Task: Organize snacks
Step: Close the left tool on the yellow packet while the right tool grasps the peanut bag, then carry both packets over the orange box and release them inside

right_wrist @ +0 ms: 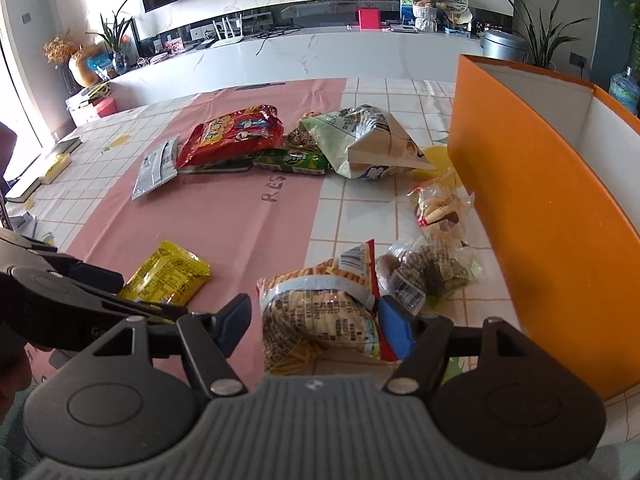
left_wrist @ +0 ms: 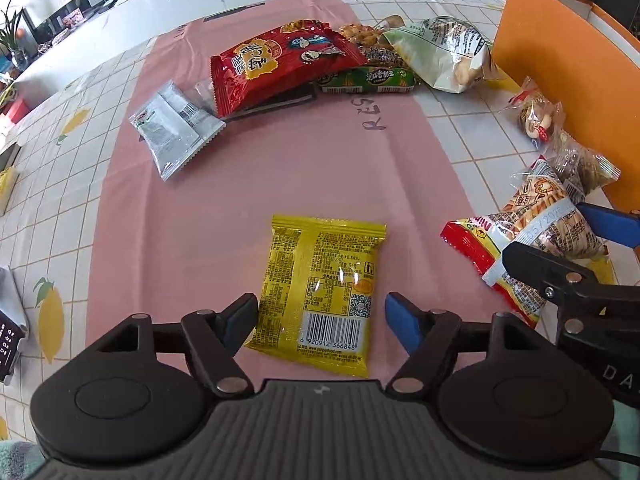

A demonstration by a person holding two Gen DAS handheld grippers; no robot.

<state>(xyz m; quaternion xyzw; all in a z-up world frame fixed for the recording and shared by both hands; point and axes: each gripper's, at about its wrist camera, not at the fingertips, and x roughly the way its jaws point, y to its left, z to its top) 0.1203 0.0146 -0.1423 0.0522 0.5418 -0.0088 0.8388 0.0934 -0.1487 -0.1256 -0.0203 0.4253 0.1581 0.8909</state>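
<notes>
A yellow snack packet (left_wrist: 320, 292) lies back-up on the pink mat (left_wrist: 280, 184), between the fingers of my left gripper (left_wrist: 321, 300). The jaws stand open on either side of it, close to its edges, without squeezing it. The same yellow packet (right_wrist: 166, 274) shows at the left of the right wrist view. My right gripper (right_wrist: 316, 312) straddles a biscuit-stick bag (right_wrist: 320, 312) with a red edge. Its right pad touches the bag, and a strip of mat shows at the left pad. In the left wrist view the right gripper (left_wrist: 544, 232) flanks the biscuit-stick bag (left_wrist: 536, 220).
An orange box (right_wrist: 540, 208) with an open top stands at the right, two clear packets (right_wrist: 432, 272) beside it. Farther back lie a red chip bag (right_wrist: 232, 132), a green sausage pack (right_wrist: 292, 162), a pale green bag (right_wrist: 360, 140) and silver sachets (right_wrist: 154, 168).
</notes>
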